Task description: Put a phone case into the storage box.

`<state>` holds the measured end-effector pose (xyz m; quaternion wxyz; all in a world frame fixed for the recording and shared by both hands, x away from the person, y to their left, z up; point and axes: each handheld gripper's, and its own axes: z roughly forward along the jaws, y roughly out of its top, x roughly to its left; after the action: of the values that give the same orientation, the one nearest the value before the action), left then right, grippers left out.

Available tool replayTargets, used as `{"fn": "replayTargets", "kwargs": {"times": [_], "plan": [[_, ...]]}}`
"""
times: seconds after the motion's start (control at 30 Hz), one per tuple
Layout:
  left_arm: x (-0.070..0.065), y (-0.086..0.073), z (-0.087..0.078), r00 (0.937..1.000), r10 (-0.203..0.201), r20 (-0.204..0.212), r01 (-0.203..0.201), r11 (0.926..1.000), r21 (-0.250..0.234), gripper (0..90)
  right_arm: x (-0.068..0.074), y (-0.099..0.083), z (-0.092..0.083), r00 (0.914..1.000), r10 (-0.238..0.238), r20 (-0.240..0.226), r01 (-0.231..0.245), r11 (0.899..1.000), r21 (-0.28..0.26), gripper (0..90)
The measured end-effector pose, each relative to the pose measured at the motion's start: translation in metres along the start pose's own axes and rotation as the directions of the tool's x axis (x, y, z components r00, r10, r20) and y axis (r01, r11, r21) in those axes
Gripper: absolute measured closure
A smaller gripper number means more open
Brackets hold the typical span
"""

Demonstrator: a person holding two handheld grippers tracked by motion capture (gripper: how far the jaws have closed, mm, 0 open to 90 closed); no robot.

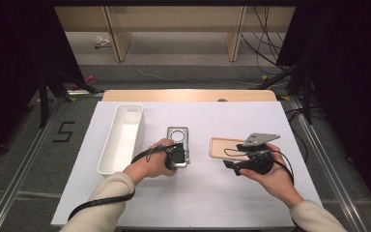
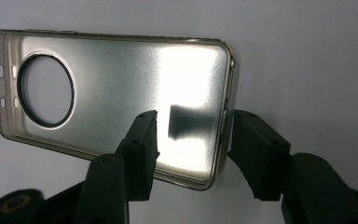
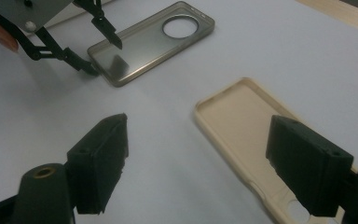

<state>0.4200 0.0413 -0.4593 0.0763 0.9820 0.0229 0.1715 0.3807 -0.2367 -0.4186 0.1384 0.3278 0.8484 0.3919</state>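
While the right gripper [image 3: 196, 158] hovers with its jaws wide apart over the beige phone case [image 3: 247, 135] on the white table [image 1: 198, 193], the left gripper [image 2: 193, 140] straddles the near corner of the grey phone case [image 2: 121, 93], half-closed, pads not yet pressing its edges.

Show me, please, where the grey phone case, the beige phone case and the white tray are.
grey phone case [image 2: 121, 84], left gripper view, its inner back panel.
beige phone case [image 3: 242, 126], right gripper view, its inner back.
white tray [image 1: 121, 140], high view, its bare floor.
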Motion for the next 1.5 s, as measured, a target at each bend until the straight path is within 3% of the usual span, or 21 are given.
{"fn": "replayTargets", "kwargs": {"times": [0.23,0.3,0.37,0.53,1.07,1.5], "plan": [[-0.0004,0.0039,0.0007,0.9998,0.021,0.004,-0.021,0.9998,0.003,50.5,-0.0003,-0.0001,0.0002,1.0,-0.001,-0.002,0.001,1.0,0.0,21.7],[0.001,0.0054,0.0009,0.9989,0.046,0.006,-0.046,0.9989,0.01,50.7,-0.0005,-0.0003,0.0002,1.0,-0.002,-0.003,0.002,1.0,0.0,21.8],[0.0004,0.0061,0.001,0.9991,0.04,0.012,-0.04,0.999,0.017,51.6,-0.0004,-0.0002,0.0002,1.0,-0.002,-0.003,0.002,1.0,0.0,21.8],[0.0017,0.0067,0.0011,0.9973,0.051,0.053,-0.052,0.9984,0.021,61.5,-0.0004,-0.0002,0.0001,1.0,-0.002,-0.004,0.002,1.0,-0.001,21.8],[0.0008,0.0083,0.0014,0.9906,0.083,0.108,-0.087,0.9958,0.029,76.3,0.0001,-0.0002,0.0003,1.0,-0.002,-0.004,0.002,1.0,0.002,21.8],[-0.0012,0.0096,0.0013,0.9903,0.098,0.099,-0.102,0.9942,0.035,84.3,0.0007,0.0001,0.0008,0.9999,-0.007,-0.008,0.007,1.0,0.004,22.0]]}}
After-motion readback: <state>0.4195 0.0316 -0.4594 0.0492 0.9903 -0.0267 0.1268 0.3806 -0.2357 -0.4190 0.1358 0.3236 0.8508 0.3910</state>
